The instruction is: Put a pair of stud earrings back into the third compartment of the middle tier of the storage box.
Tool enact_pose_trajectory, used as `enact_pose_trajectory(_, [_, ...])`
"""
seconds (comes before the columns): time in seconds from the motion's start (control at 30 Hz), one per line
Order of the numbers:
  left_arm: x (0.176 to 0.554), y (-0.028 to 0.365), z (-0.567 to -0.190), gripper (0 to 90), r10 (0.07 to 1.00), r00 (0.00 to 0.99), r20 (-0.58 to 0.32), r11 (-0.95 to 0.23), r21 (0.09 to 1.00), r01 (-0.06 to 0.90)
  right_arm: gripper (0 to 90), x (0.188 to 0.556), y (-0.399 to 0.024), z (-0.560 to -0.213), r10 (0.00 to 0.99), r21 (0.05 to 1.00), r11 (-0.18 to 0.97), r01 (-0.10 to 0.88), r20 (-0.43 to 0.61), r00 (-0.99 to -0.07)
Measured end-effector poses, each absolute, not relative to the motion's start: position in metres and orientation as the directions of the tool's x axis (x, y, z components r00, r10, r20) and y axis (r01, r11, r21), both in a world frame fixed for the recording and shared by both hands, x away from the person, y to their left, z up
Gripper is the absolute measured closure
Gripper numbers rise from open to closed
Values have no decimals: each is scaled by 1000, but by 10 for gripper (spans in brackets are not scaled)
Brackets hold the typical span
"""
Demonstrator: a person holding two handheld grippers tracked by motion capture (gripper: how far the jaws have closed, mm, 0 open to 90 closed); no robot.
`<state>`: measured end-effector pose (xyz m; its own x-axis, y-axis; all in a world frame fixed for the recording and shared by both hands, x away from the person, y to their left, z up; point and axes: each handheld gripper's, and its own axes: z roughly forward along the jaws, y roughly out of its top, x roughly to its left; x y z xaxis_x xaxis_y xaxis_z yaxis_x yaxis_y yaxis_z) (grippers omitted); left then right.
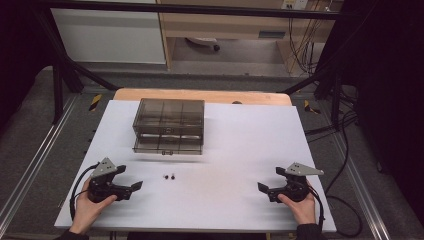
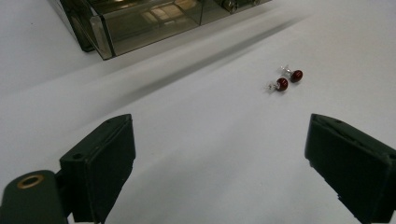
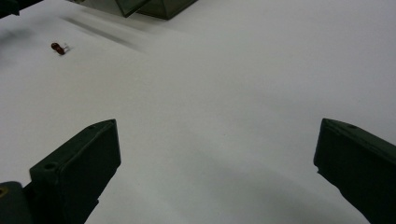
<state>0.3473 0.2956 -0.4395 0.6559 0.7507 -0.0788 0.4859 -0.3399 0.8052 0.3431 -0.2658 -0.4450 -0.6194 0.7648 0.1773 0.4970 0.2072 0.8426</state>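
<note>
A smoky clear drawer box (image 1: 169, 126) stands on the white table (image 1: 240, 150); its contents cannot be made out. Two dark red earrings (image 2: 288, 80) lie before it, between the left gripper (image 1: 131, 184) and right gripper (image 1: 265, 187), nearer the left; both grippers' jaws are spread, pinching nothing.

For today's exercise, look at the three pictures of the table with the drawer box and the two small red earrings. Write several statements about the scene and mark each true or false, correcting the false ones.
1. The left gripper holds an earring. False: its jaws stand open with nothing between them.
2. The two red earrings lie side by side on the white table. True.
3. The drawer box is smoky and see-through. True.
4. The earrings lie inside the drawer box. False: they lie on the table in front of it.
5. The right gripper has its jaws open. True.
</note>
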Motion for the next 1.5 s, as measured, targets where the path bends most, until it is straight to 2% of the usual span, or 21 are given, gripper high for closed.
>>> enact_pose_trajectory(0.4, [348,287,-436,83,739,668,-82,-351,801,486,11,343,-264,-447,764,833,220,507,176,-621])
enact_pose_trajectory(0.87, [351,259,-426,102,719,693,-48,-403,783,473,10,343,-266,-446,768,834,220,507,172,-617])
enact_pose_trajectory(1.2, [364,232,-420,133,695,719,-18,-457,761,461,10,343,-266,-446,771,832,222,508,169,-614])
enact_pose_trajectory(1.5, [375,216,-428,204,688,726,-3,-489,736,467,10,343,-265,-447,773,830,224,511,168,-612])
